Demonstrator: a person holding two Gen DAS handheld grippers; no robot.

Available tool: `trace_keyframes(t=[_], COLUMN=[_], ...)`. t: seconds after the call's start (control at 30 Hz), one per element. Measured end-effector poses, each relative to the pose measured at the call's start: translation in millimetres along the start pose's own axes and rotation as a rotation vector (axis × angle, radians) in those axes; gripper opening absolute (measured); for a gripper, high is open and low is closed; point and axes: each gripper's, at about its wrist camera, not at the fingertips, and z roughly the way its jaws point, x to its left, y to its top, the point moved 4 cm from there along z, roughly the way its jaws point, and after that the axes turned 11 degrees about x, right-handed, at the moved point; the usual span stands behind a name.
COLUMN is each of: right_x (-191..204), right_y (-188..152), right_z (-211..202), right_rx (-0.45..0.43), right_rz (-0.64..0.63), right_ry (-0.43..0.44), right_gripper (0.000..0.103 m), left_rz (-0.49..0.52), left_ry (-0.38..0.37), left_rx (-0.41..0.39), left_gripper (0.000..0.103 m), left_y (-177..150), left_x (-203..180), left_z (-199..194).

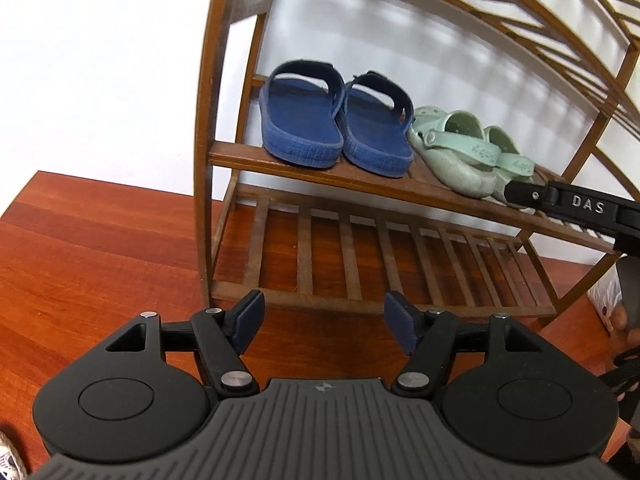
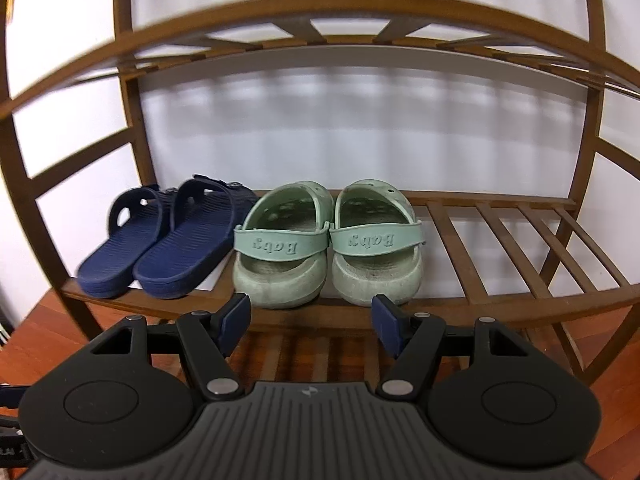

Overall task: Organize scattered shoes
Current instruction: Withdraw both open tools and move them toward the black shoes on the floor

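Observation:
A pair of blue slides (image 1: 336,120) (image 2: 168,236) stands heels-out at the left of the wooden rack's middle shelf (image 1: 404,184) (image 2: 520,236). Beside them on the right sits a pair of pale green clogs (image 1: 468,152) (image 2: 328,240), side by side. My left gripper (image 1: 324,322) hangs open and empty in front of the bottom slatted shelf (image 1: 360,260). Just short of the clogs' heels, my right gripper (image 2: 310,318) is open with nothing between its fingers. One right gripper finger (image 1: 572,204) shows in the left wrist view beside the clogs.
The rack stands on a red-brown wooden floor (image 1: 100,248) against a white wall (image 1: 120,80). The right half of the middle shelf is bare slats. An upper shelf (image 2: 320,36) crosses above the shoes. A white shoe tip (image 1: 10,456) shows at the lower left edge.

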Motion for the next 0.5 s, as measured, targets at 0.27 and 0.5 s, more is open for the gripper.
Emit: trace_keyframes(t=[0.27, 0.5], right_x=[-2.8, -5.0], right_y=[-24.4, -53.3], right_z=[-37.2, -66.9], right_rx=[0.023, 0.053], right_rz=[0.030, 0.057], right_ry=[0.025, 0.031], right_gripper=[0.074, 0.079], left_rz=[-0.001, 0.011], left_ry=[-0.029, -0.046], left_rx=[0.004, 0.043], left_gripper=[0.075, 0.078], left_y=[-20.8, -49.7], left_x=[-0.7, 1.9], left_z=[-27.7, -35.0])
